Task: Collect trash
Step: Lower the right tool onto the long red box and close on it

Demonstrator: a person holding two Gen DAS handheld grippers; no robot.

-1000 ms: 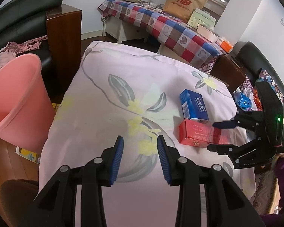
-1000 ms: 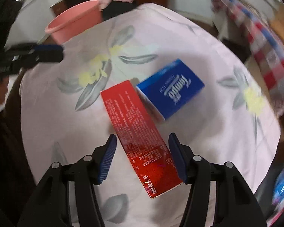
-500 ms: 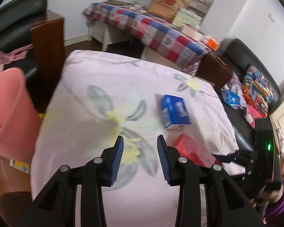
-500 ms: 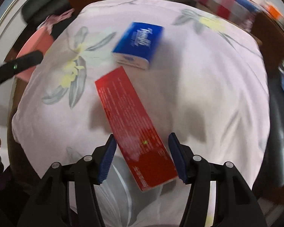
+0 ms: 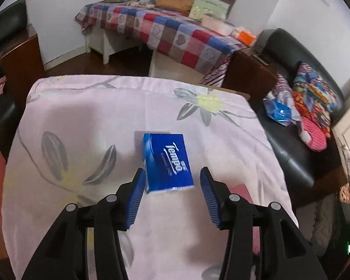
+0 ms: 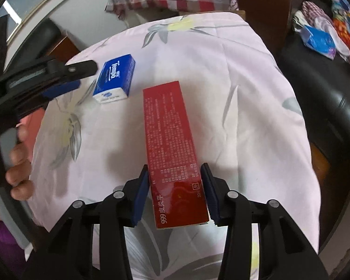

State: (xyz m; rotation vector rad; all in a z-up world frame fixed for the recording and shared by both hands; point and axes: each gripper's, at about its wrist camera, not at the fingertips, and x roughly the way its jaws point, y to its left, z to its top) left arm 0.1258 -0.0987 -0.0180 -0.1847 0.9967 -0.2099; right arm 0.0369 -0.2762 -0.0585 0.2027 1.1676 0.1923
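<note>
left gripper (image 5: pixel 171 192): fingers apart, straddling near end of blue Tempo tissue pack (image 5: pixel 166 162) on floral cloth (image 5: pixel 81 116) | right gripper (image 6: pixel 176 192): clamped on red 999 medicine box (image 6: pixel 172 144), box's far end over cloth

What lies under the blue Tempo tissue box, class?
The blue Tempo tissue box rests on the pale pink floral cloth; the cloth shows around every side. Whatever the cloth covers, and the box's underside, cannot be seen.
</note>
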